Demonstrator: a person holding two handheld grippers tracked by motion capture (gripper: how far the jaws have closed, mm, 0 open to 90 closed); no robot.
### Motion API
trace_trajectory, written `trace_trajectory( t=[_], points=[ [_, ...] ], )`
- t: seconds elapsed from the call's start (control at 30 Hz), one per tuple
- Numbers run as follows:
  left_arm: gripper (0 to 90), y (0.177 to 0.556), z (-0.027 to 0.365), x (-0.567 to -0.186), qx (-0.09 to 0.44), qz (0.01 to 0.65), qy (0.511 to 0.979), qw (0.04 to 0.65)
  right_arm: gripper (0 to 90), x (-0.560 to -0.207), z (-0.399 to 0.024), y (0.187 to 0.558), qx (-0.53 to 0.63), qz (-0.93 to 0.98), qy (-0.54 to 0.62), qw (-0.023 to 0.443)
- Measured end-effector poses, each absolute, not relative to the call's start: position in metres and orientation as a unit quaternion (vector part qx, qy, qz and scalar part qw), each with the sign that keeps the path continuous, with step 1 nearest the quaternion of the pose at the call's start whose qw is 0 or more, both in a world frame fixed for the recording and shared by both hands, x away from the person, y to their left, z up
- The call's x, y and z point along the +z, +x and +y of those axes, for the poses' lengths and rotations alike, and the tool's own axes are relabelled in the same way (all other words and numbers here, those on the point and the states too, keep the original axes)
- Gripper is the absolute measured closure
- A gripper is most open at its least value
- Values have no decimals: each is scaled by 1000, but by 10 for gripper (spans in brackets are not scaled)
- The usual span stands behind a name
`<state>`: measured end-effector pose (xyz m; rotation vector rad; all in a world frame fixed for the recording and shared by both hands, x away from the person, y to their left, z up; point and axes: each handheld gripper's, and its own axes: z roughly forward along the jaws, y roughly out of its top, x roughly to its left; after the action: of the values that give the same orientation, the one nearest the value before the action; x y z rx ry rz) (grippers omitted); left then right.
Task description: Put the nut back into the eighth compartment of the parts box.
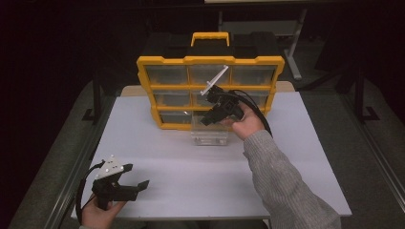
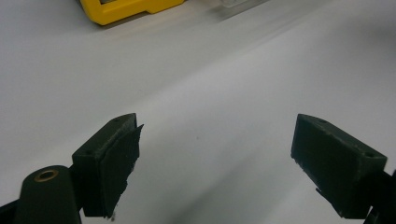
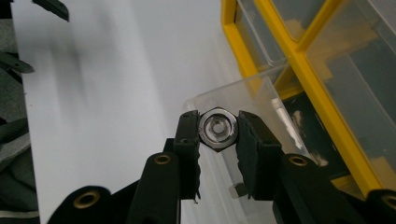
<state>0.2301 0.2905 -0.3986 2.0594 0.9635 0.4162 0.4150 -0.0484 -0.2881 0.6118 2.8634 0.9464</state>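
Right gripper (image 3: 218, 128) clenched on hex nut (image 3: 216, 129), above clear drawer (image 3: 243, 100) by yellow organizer (image 1: 210, 90). Left gripper (image 2: 217, 154) fingers released over bare table (image 1: 191, 162) near its front-left edge.

I can read no writing anywhere here. The yellow organizer (image 1: 210, 90) in front of me carries no label, brand or number that I can make out, and the nut (image 3: 216, 128) in my claw shows no stamp.

Dim room, bright tabletop, soft blur
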Motion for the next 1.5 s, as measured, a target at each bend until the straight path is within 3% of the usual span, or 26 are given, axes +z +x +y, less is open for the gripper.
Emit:
trace_trajectory(
  t=[1.5],
  points=[
    [150, 230, 290, -399, 165, 382, 814, 405, 689, -334, -50, 439, 273, 930, 244, 27]
  ],
)
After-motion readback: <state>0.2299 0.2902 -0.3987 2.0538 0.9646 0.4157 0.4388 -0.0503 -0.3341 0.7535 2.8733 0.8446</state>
